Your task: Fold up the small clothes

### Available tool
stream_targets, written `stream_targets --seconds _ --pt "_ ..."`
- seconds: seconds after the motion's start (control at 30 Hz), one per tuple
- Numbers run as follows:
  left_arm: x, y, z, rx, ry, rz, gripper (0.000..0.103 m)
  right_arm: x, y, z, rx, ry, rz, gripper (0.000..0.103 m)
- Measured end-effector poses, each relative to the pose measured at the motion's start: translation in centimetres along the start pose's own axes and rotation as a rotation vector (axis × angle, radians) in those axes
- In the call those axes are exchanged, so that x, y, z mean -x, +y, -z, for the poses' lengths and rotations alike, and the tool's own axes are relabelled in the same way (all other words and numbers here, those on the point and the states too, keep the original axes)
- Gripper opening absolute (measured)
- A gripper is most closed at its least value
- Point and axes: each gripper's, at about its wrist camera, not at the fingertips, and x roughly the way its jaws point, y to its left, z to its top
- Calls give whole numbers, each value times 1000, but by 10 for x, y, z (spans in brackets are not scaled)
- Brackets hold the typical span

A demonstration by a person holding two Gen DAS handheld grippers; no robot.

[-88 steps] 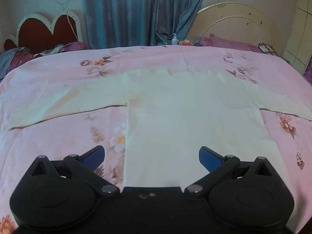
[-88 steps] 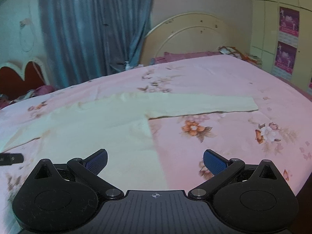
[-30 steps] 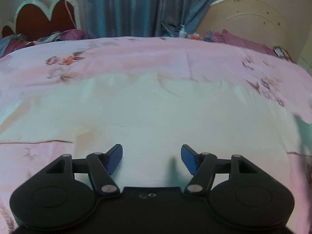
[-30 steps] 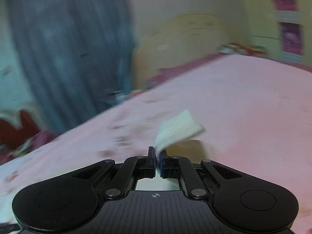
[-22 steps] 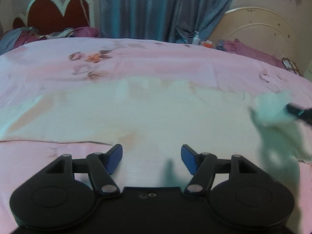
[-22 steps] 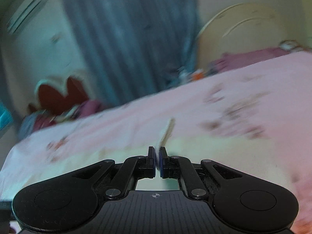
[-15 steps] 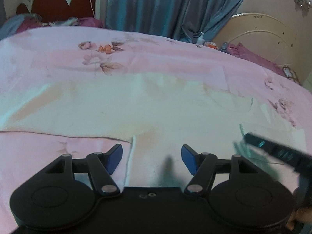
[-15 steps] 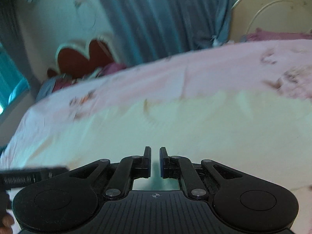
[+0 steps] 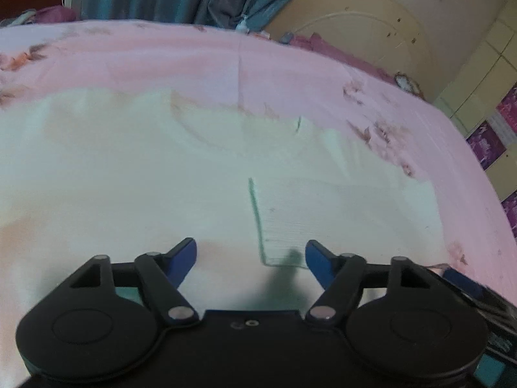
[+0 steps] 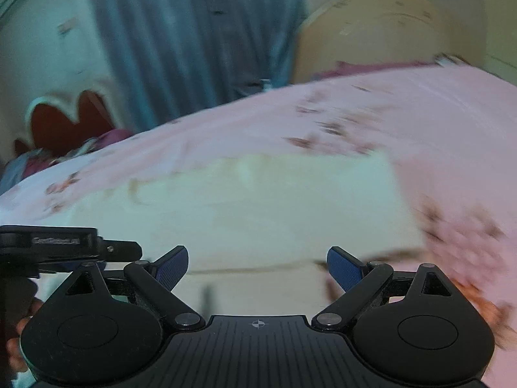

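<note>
Cloth looked thin, light and limp — the pale cream shirt (image 9: 161,174) lay flat on the pink flowered bedsheet (image 9: 290,61), one sleeve (image 9: 339,213) folded across it. Pinching an edge or cuff would likely work best — both the left gripper (image 9: 250,252) and right gripper (image 10: 257,266) were spreading apart, empty.

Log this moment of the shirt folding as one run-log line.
stage: right sleeve folded onto cream shirt | left gripper: opening, empty | right gripper: opening, empty | surface: pink bedsheet
</note>
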Motion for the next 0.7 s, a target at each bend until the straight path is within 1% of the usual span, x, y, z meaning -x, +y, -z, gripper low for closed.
stream_targets --seconds 0.03,0.07,0.1,0.13,0.2,0.27,0.3,0.33,0.4,0.47,0.57,0.6,0.7 --pt "-3 -3 1 1 -27 1 68 4 -7 2 -16 2 9 92" --pt "-5 -5 2 4 -34 4 64 7 -15 4 -32 4 17 92" --pt "-9 -8 2 5 -35 0 55 9 -21 7 -46 5 24 92" --pt "-10 -10 1 4 -43 1 39 10 -23 7 -56 5 29 92" --pt "-12 -12 2 18 -40 38 15 14 -28 9 -68 3 37 92" --pt "-14 -15 3 17 -40 33 13 15 -31 10 -80 2 41 92" --pt "-15 -17 2 10 -45 34 7 15 -30 10 -82 2 41 92" --pt "-13 -18 1 11 -49 43 5 14 -29 10 -81 3 43 92" --pt "-5 -15 -1 33 -74 74 4 10 -28 11 -69 10 57 92" --pt "10 -15 -8 48 -115 108 4 7 -26 12 -60 16 80 92" --pt "41 -12 -26 76 -184 173 4 -2 -23 10 -59 28 107 92" --pt "55 -10 -33 72 -220 184 4 -4 -23 10 -55 28 116 92" --pt "84 2 -48 75 -290 184 4 -16 -23 7 -62 29 136 92"
